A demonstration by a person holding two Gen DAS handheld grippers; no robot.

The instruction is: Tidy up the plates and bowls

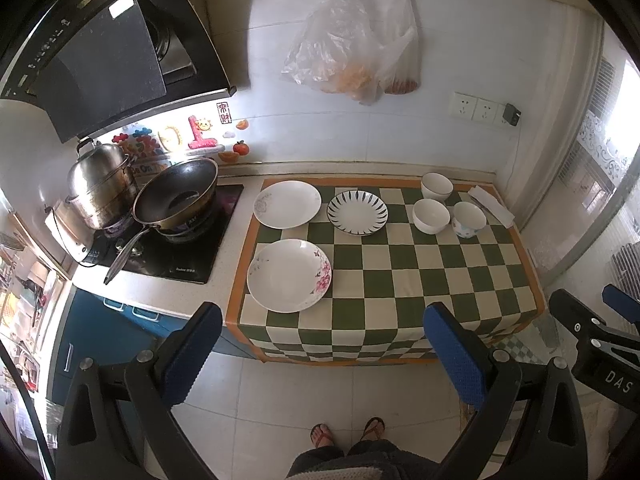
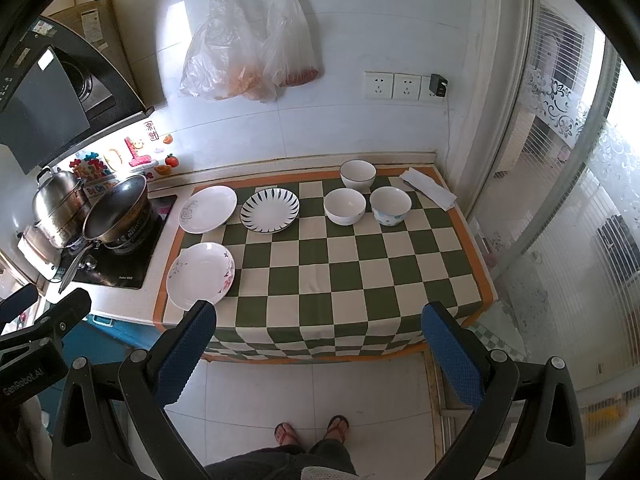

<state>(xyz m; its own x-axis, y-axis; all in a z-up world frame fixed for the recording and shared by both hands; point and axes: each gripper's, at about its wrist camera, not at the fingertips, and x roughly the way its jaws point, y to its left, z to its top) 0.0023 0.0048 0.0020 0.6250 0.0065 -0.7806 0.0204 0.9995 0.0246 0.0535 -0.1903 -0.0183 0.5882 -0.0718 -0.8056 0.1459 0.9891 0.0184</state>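
Three plates at the desk's left end: flowered plate near the front-left edge, plain plate and striped plate side by side behind. Three bowls clustered at the back right, beside a folded cloth. Bare checkered cloth across the middle and front right. Left tongs and right tongs spread wide, holding nothing, above the floor short of the front edge.

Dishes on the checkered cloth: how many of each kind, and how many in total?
Plates: 3 (pink-flower plate, grey-motif plate, striped-rim plate)
Bowls: 3 (dark-rimmed bowl, plain white bowl, blue-patterned bowl)
Total: 6
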